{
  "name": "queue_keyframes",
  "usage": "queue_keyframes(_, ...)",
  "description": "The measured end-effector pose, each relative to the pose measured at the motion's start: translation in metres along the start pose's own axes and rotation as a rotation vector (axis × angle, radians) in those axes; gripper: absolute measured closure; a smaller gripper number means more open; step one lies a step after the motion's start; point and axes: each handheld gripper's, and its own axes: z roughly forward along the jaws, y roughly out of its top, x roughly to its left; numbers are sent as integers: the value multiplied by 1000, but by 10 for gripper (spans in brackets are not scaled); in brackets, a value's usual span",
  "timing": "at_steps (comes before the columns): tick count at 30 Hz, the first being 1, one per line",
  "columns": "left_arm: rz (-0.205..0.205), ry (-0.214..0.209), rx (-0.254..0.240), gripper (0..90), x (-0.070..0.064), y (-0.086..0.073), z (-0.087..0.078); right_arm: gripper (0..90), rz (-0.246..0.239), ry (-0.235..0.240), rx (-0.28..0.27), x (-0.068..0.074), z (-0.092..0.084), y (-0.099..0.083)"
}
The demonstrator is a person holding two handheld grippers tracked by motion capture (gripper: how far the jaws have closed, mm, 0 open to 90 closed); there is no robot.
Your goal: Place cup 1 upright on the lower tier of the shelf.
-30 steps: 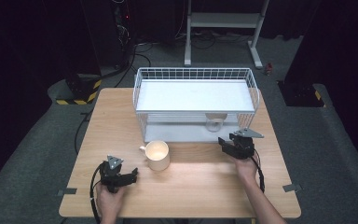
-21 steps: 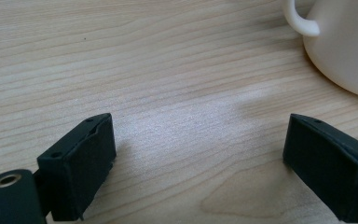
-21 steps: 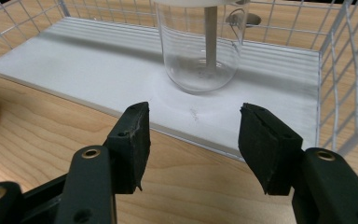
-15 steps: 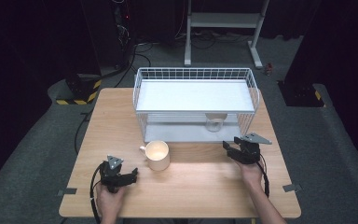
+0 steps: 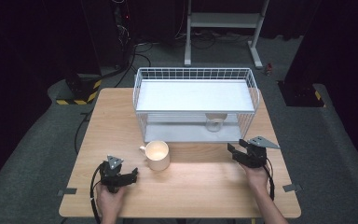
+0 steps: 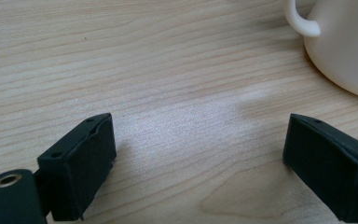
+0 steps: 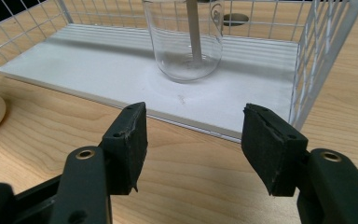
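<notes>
We hold the right gripper [image 5: 235, 152] low over the table [image 5: 200, 186], just in front of the rack [image 5: 195, 73]. Its jaws have just been opening and stand apart on bare wood. The glass [image 7: 186, 42] stands ahead of them on the rack's lower shelf, its top cut off in the right gripper view. Our left gripper [image 5: 131, 175] rests wide, holding nothing, near the mug [image 5: 157, 155], which is cropped in its own view.

We see a wooden table [image 5: 200, 186], 1 yellow-and-black striped block [image 5: 77, 99] left on the floor, and a white stand [image 5: 223, 21] behind.
</notes>
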Motion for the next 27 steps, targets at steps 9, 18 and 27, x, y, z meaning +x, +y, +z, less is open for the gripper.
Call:
queue_keyframes(9,-1,1,-2,95,0,0,0,400,6,-6,-14,-3,-11,-4)
queue_keyframes(18,-1,-2,-4,96,0,0,0,392,19,-7,-13,-4,-18,-11)
queue_keyframes(27,-1,-2,-4,98,0,0,0,386,0,-4,-3,-3,-23,-21)
